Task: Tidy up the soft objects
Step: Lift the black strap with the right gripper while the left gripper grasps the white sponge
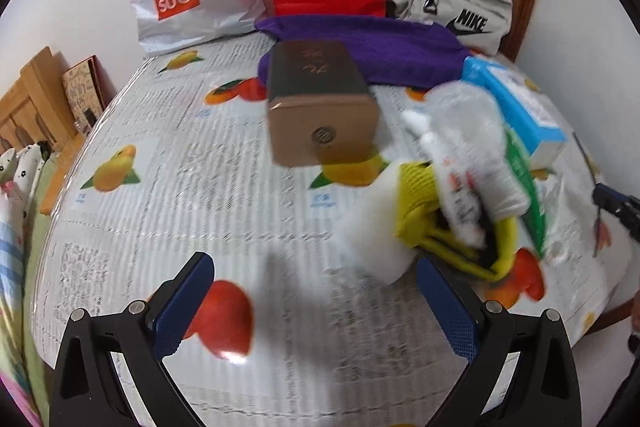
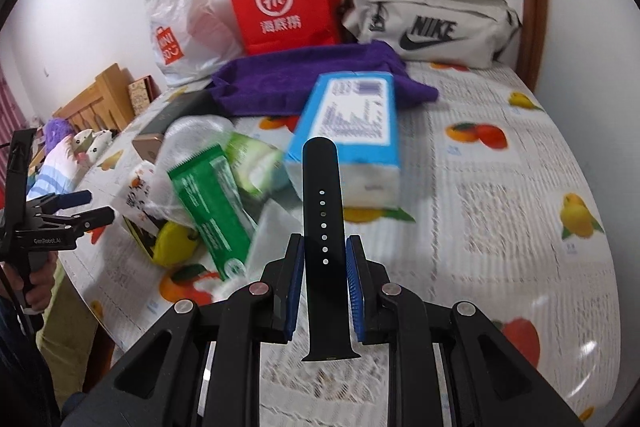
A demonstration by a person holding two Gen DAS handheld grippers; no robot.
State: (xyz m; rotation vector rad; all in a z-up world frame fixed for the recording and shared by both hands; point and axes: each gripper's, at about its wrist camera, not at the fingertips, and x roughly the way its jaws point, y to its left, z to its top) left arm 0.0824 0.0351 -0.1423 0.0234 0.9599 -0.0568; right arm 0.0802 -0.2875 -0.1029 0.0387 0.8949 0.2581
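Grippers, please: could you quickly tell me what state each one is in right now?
Left gripper: open, holding nothing.
Right gripper: closed on a black watch strap, which sticks out forward past the fingers.

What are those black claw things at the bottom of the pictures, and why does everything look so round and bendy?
They are tongs that a person holds, one in each hand. Each has a small camera looking along its two fingers, and that lens bends the picture. One picture comes from the left tongs, which are open and empty. The other comes from the right tongs, which pinch a black watch strap. Below them is a table with a fruit-print cover. On it lie a purple towel, a blue tissue pack, a green packet and a brown box. At the back stand a red bag and a grey Nike pouch.
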